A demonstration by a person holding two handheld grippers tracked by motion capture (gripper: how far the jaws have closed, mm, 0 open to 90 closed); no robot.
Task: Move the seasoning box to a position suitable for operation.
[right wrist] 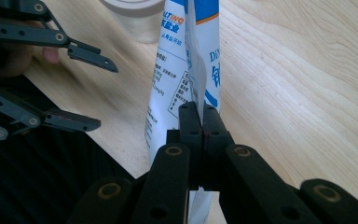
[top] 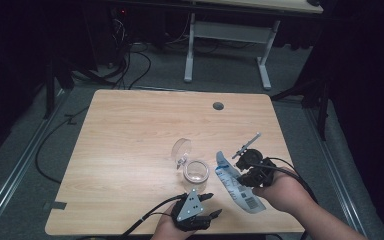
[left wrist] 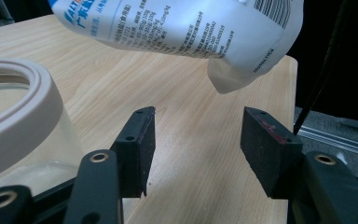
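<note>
High view: one wooden desk (top: 130, 150) carries one clear glass jar (top: 196, 171) with its one hinged lid (top: 181, 148) flipped open behind it, and one white and blue pouch (top: 237, 184) printed with text and a barcode. Two claws are in use, each held by one hand at the near edge. The right claw (top: 247, 176) is closed flat on the pouch, pinching its thin edge; in the right gripper view the two black jaws meet with the pouch (right wrist: 177, 84) standing up between them above the desk (right wrist: 298, 84). The pouch hangs tilted just right of the jar, its upper end near the jar's rim. The left claw (top: 211, 205) sits just in front of the jar with its jaws spread wide and nothing between them. In the left gripper view, the pads (left wrist: 142, 149) stand well apart over bare wood, the jar (left wrist: 18, 126) close on the left and the pouch (left wrist: 200, 28) hanging above, touched by neither pad.
</note>
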